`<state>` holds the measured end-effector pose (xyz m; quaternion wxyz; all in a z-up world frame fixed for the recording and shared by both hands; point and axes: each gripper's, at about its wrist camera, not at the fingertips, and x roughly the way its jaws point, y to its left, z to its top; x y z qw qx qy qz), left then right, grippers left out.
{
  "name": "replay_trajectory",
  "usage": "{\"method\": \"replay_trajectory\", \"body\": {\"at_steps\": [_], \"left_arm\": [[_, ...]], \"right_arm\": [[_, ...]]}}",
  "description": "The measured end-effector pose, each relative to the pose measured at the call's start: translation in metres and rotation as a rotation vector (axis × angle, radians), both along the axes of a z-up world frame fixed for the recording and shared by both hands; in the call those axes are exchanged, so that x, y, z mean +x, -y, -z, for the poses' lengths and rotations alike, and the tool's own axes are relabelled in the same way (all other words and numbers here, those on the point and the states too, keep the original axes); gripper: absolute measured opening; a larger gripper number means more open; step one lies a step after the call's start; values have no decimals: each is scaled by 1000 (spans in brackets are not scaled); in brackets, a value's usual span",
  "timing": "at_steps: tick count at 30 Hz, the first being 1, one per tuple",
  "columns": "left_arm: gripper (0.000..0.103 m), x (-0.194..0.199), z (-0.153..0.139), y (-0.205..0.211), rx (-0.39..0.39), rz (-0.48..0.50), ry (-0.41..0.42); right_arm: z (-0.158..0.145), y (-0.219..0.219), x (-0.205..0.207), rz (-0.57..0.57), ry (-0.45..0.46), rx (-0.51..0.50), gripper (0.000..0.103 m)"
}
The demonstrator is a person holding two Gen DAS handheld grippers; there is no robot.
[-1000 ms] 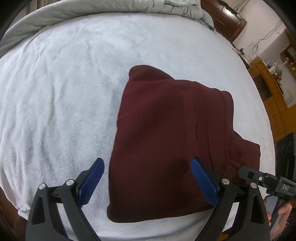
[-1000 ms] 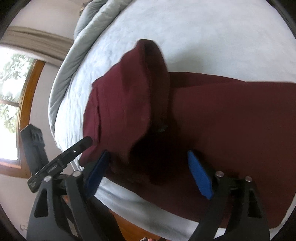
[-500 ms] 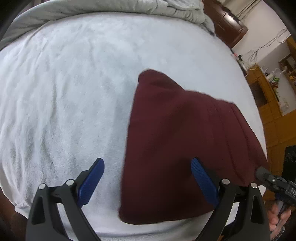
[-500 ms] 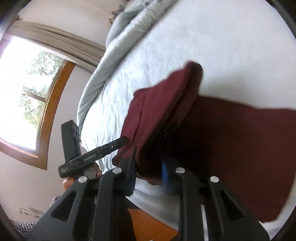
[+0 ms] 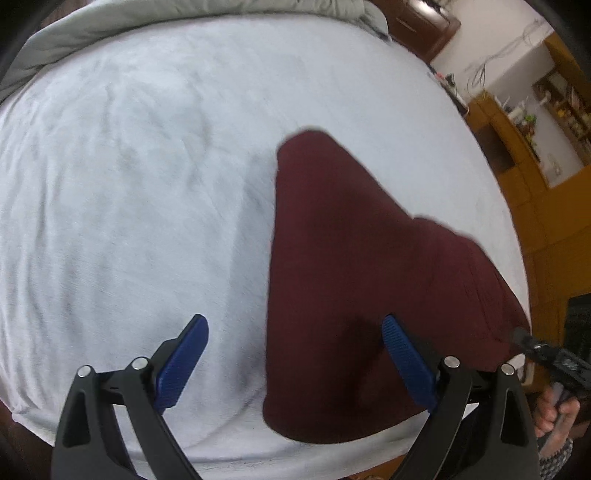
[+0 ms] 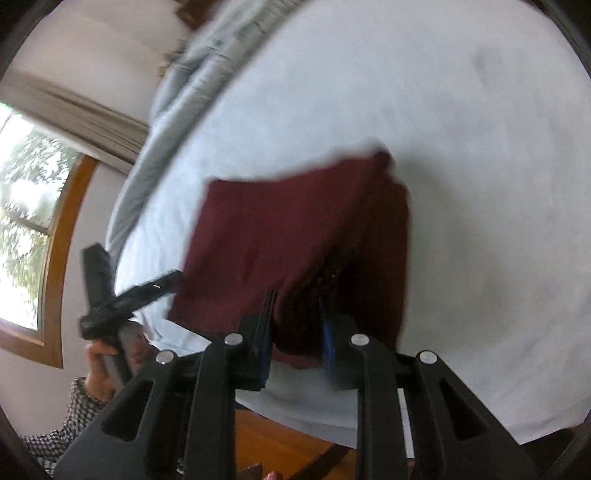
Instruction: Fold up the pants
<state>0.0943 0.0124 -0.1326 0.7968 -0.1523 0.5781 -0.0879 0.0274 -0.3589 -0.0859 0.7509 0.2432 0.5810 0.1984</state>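
Observation:
Dark maroon pants [image 5: 351, 295] lie partly folded on the white bed [image 5: 129, 203]. My left gripper [image 5: 295, 354] hovers open over their near left edge, one blue pad over the sheet and the other over the cloth, touching nothing. In the right wrist view my right gripper [image 6: 295, 332] is shut on a bunched near edge of the pants [image 6: 288, 229], holding it raised off the sheet; the cloth hangs and stretches away from the pads. Each gripper shows in the other's view: the right gripper [image 5: 546, 354] at the far right, the left gripper [image 6: 129, 295] at the left.
A grey duvet [image 5: 184, 22] is heaped along the far side of the bed. Wooden furniture [image 5: 517, 155] stands to the right, and a wood-framed window [image 6: 29, 221] is to the left. The near bed edge drops to a wooden floor [image 6: 280, 443]. A person's hand [image 6: 107, 354] grips the left handle.
My right gripper has shut on the pants' near edge and lifted it up and sideways. My left gripper stayed open and shifted left, so the pants now sit further right in its view.

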Motion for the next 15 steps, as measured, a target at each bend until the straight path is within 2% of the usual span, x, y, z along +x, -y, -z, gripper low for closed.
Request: {"method": "replay_trajectory", "body": {"at_steps": [2, 3, 6, 9, 11, 15], "left_arm": [[95, 1, 7, 6, 16, 5, -21], [95, -2, 10, 7, 13, 4, -27], [95, -3, 10, 8, 5, 9, -30], [95, -4, 6, 8, 19, 22, -19], [95, -4, 3, 9, 28, 33, -9], [95, -2, 2, 9, 16, 33, -7]], "right_arm": [[17, -3, -2, -2, -27, 7, 23], [19, -6, -2, -6, -27, 5, 30], [6, -10, 4, -28, -12, -47, 60], [-14, -1, 15, -34, 57, -58, 61], [-20, 2, 31, -14, 68, -57, 64], [-5, 8, 74, 30, 35, -10, 65]]}}
